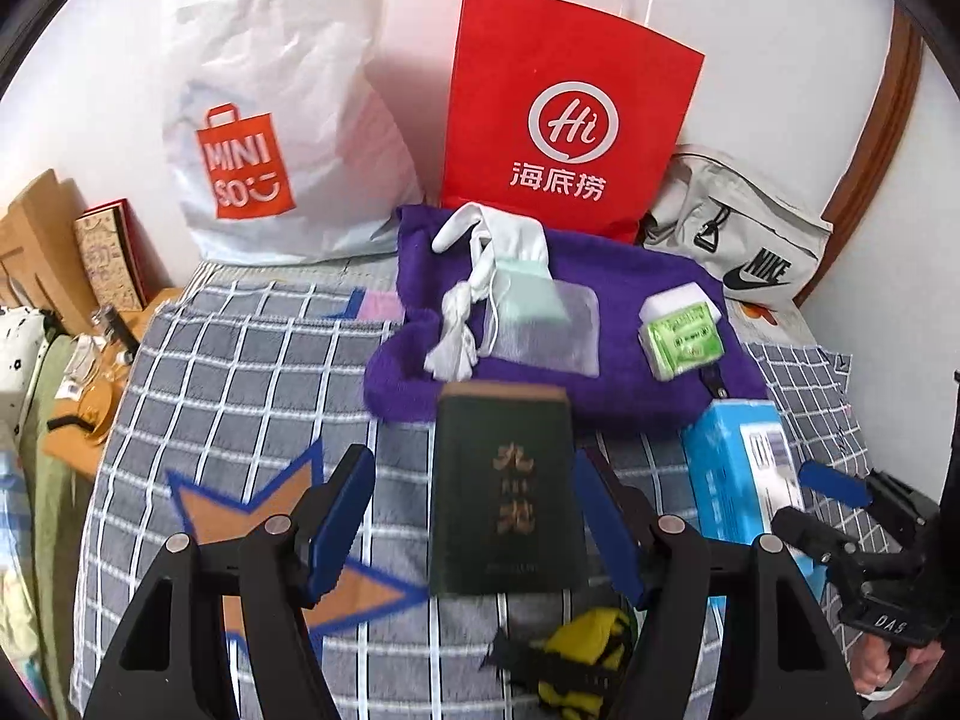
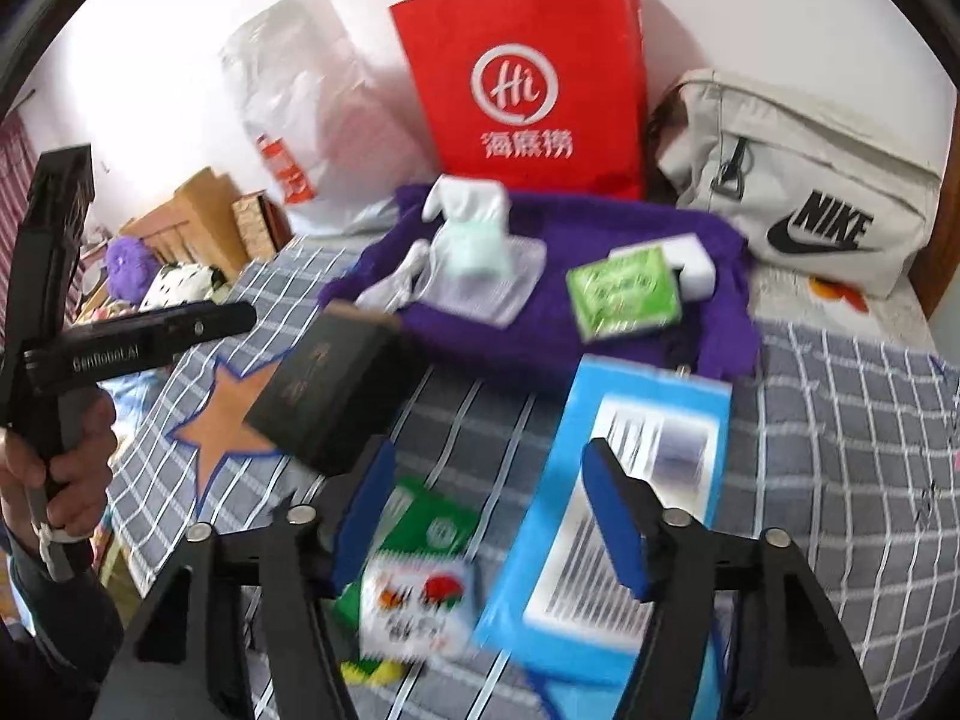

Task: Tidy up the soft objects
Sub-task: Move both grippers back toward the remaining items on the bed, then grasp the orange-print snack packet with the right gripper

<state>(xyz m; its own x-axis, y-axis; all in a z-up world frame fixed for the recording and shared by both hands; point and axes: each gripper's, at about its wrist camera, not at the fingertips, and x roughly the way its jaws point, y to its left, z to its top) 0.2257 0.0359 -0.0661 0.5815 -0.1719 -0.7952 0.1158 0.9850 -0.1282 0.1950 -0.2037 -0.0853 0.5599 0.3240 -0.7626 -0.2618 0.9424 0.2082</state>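
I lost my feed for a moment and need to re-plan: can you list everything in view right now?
Checked blanket: one, grey and white, covering the bed.
Purple towel: one, far side of the blanket.
White cloth items: several, with a pale green piece, on the towel.
Green packet: one, on the towel's right side.
Dark book: one, dark green, between the left tongs' fingers, pads apart from it.
Blue box: one, under the right tongs.
Red paper bag: one, against the wall.
White plastic bag: one, left of the red bag.
Nike pouch: one, beige, right.
Left tongs: open.
Right tongs: open.
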